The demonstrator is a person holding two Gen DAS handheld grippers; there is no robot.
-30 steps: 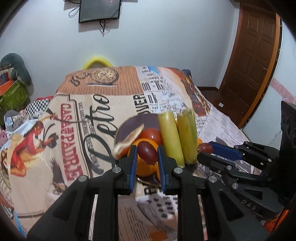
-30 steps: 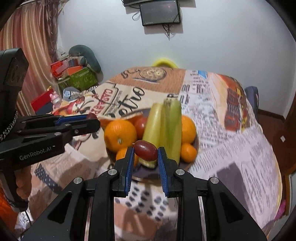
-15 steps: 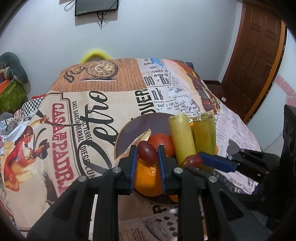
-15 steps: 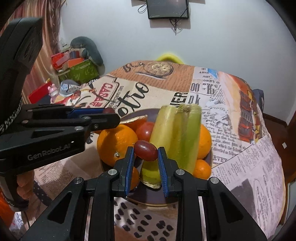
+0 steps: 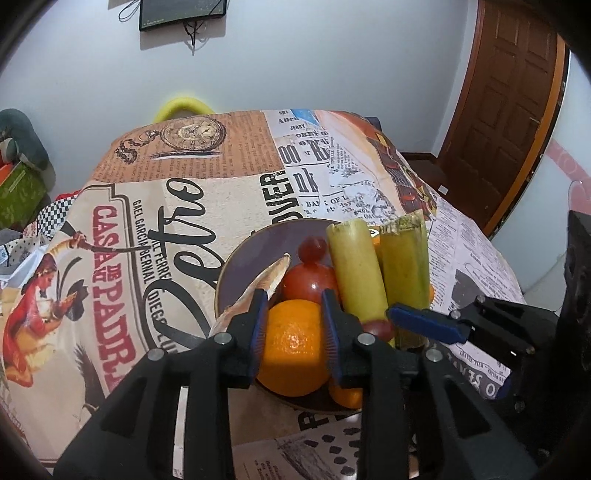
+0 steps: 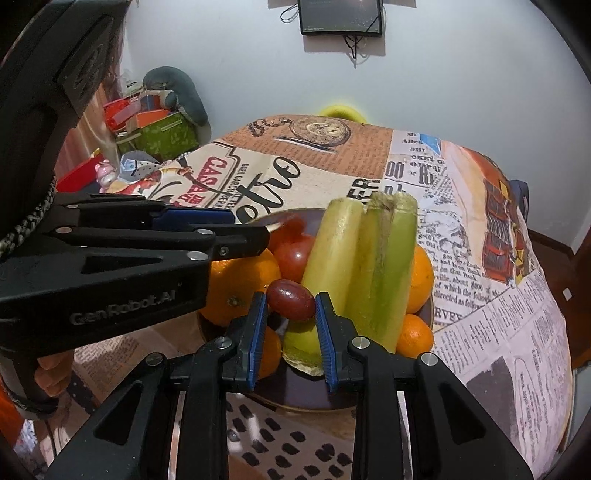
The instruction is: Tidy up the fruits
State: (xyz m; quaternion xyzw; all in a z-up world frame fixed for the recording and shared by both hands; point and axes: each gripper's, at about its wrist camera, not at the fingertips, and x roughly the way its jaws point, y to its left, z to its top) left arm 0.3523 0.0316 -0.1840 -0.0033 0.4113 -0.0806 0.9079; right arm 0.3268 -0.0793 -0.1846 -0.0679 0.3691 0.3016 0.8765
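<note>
A dark plate (image 5: 243,258) on the patterned tablecloth holds oranges, a red tomato (image 5: 308,282), two green sugarcane pieces (image 5: 354,273) and a pale peel. A dark red grape (image 5: 312,248) lies on the plate behind the tomato. My left gripper (image 5: 293,328) is open over a large orange (image 5: 291,350), with nothing between its pads. My right gripper (image 6: 290,321) is shut on a second dark red grape (image 6: 291,294), held just above the plate's near side beside the sugarcane (image 6: 354,266). That gripper also shows in the left wrist view (image 5: 384,325).
The table's cloth (image 5: 166,206) stretches left and behind the plate. A brown door (image 5: 509,92) stands at the right. Boxes and clutter (image 6: 155,125) sit by the wall at the left. A screen (image 6: 340,16) hangs on the wall.
My left gripper has opened and let go of its grape, which now lies on the plate behind the tomato. Both grippers have moved in lower over the plate.
</note>
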